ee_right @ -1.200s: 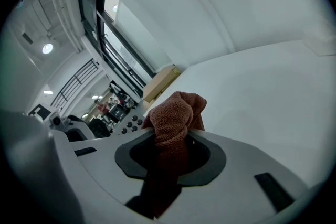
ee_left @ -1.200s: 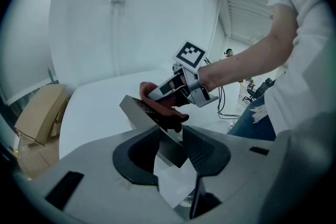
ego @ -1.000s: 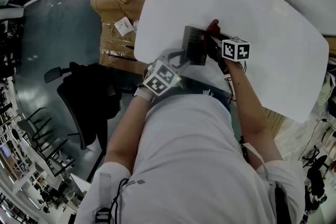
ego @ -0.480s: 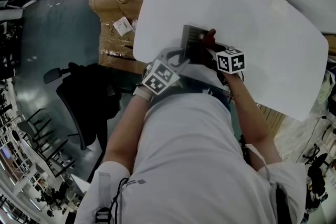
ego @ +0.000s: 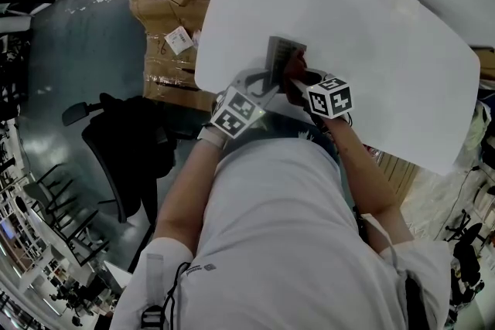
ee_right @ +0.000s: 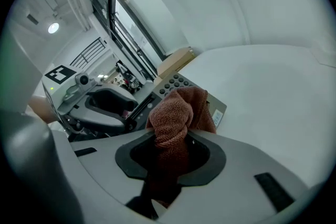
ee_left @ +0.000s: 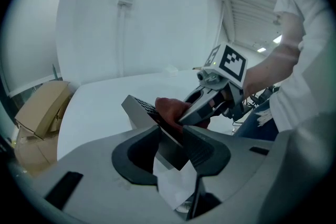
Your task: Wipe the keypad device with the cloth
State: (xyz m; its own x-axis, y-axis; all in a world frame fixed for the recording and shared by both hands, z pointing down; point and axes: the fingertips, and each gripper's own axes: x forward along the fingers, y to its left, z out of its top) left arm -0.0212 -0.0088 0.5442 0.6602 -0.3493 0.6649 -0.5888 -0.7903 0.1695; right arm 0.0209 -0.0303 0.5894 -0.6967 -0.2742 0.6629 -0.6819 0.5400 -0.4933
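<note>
Your left claw (ee_left: 171, 140) pinches the flat grey keypad device (ee_left: 134, 106) still, so your right claw (ee_right: 170, 148), pinching the fuzzy red-brown cloth (ee_right: 176, 113), can rub it.

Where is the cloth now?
In the right gripper view the cloth is clamped in the right hand-held gripper, against the keypad that the left hand-held gripper holds at the table's near edge.

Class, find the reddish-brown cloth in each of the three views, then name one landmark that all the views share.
Head view: cloth just right of centre, above the middle, against the keypad device.
Left gripper view: cloth near centre, on the device, beyond the left gripper.
Right gripper view: cloth at centre, bunched in the right gripper.
Shared landmark: the keypad device.
</note>
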